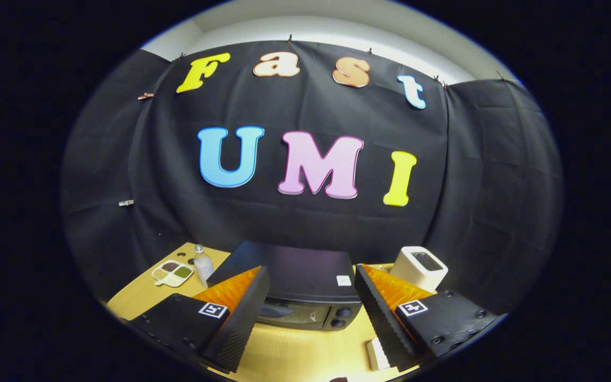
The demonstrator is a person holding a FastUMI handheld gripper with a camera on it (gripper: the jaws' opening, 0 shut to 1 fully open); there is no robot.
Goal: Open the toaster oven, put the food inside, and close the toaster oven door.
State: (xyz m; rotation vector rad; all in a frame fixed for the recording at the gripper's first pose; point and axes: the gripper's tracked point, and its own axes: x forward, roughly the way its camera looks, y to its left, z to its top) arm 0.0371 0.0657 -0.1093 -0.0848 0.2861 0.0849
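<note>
A: Gripper (305, 323) state?
B: Fingers spread wide, nothing between them, nothing held. Toaster oven (297, 289) sits just ahead, seen between the fingers, on the wooden table (136, 297).
A: Door?
B: Looks shut, glass front upright, knobs (340, 317) to its right. Inside not readable.
A: Food?
B: Can't pin it. A sectioned dish (172, 272) and a small bottle (202, 263) sit off to the left of the oven; a white block (377, 354) lies by the right finger. A white toaster (419, 268) stands beyond the right finger.
A: Step?
B: Fits either food still outside before opening, or door closed again with food in. Not calling a move.
A: Pose?
B: Held level above the table, aimed square at the oven front, slightly above it
</note>
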